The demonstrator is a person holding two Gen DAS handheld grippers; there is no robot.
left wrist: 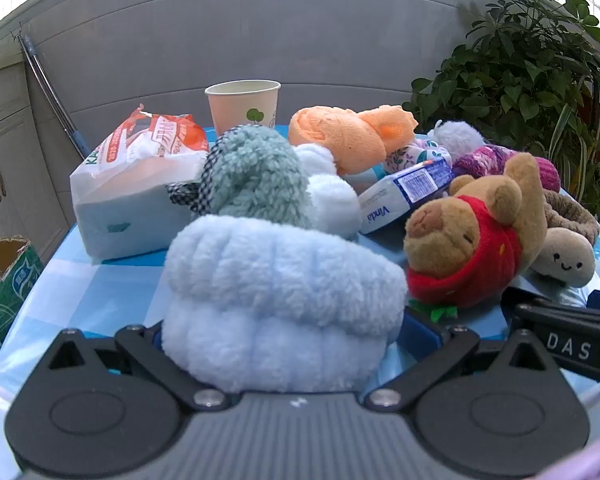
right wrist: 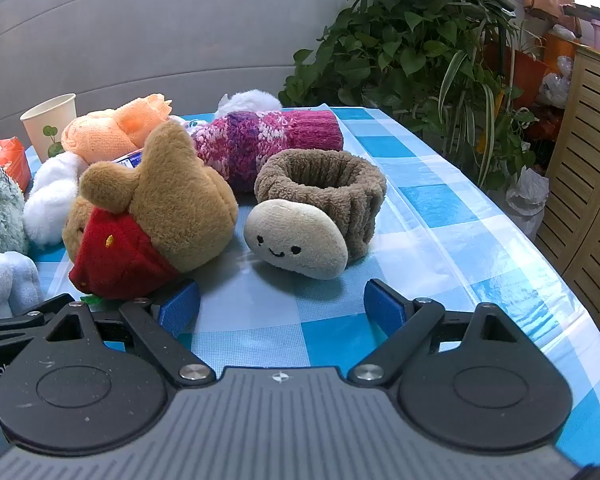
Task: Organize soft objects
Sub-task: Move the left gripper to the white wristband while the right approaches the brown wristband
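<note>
A light blue fluffy bundle (left wrist: 284,292) lies on the checked tablecloth (right wrist: 440,208), right between the wide-spread fingers of my left gripper (left wrist: 286,332); the pads do not visibly press it. My right gripper (right wrist: 282,306) stands open over bare cloth with nothing between its fingers. Just ahead of it are a bear plush in a red outfit (right wrist: 172,208) and a cream smiling plush (right wrist: 296,240) leaning on a brown fluffy band (right wrist: 332,184). Behind lie a pink-purple knitted sock (right wrist: 268,140), an orange towel (left wrist: 340,136), a teal fluffy sock (left wrist: 256,176) and white fluffy pieces (left wrist: 332,196).
A plastic bag of tissues (left wrist: 136,184), a small tissue pack (left wrist: 404,192) and a paper cup (left wrist: 244,104) stand among the soft things. A cardboard box (left wrist: 4,280) sits left of the table. Potted plants (right wrist: 420,40) and a slatted cabinet (right wrist: 580,160) stand on the right.
</note>
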